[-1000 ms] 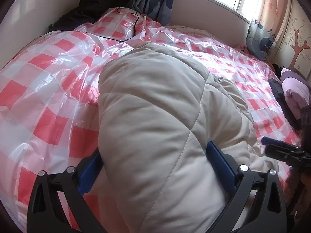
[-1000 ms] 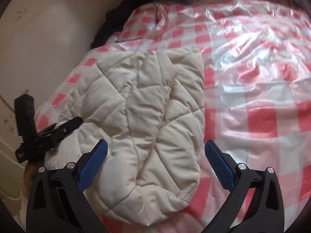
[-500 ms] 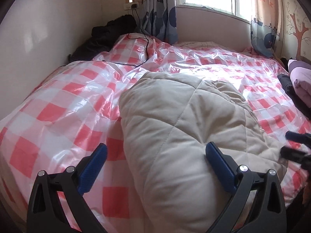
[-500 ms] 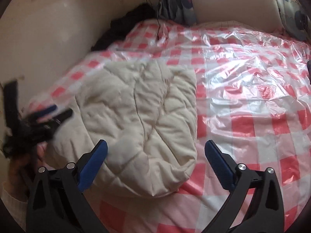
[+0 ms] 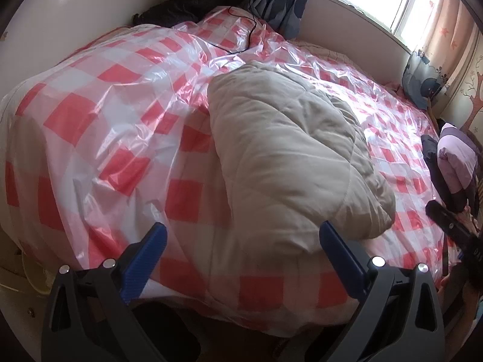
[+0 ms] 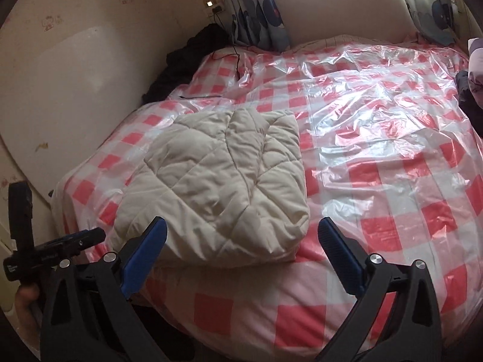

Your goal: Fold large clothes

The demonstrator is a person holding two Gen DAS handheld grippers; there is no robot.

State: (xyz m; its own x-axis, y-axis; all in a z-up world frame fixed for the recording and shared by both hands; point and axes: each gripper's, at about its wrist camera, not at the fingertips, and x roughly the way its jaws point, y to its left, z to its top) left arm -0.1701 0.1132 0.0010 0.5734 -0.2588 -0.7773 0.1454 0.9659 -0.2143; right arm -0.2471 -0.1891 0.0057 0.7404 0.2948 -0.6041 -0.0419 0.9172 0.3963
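Observation:
A folded cream quilted coat (image 5: 289, 157) lies on the bed near its front edge; it also shows in the right wrist view (image 6: 223, 181). My left gripper (image 5: 241, 241) is open and empty, held back from the bed edge, apart from the coat. My right gripper (image 6: 241, 238) is open and empty, just short of the coat's near edge. The left gripper also shows at the lower left of the right wrist view (image 6: 54, 250). The right gripper's body shows at the right edge of the left wrist view (image 5: 452, 226).
The bed (image 6: 377, 138) carries a red-and-white checked cover under clear plastic. Dark clothes (image 5: 193, 0) and a black cable (image 5: 241, 42) lie at the far corner by the wall. Folded purple and dark clothes (image 5: 452, 160) sit at the right edge. Window and curtains stand behind.
Both grippers have pulled back from the coat toward the bed's front edge. The left gripper, earlier open around the coat's fold, now stands clear of it. The coat lies still.

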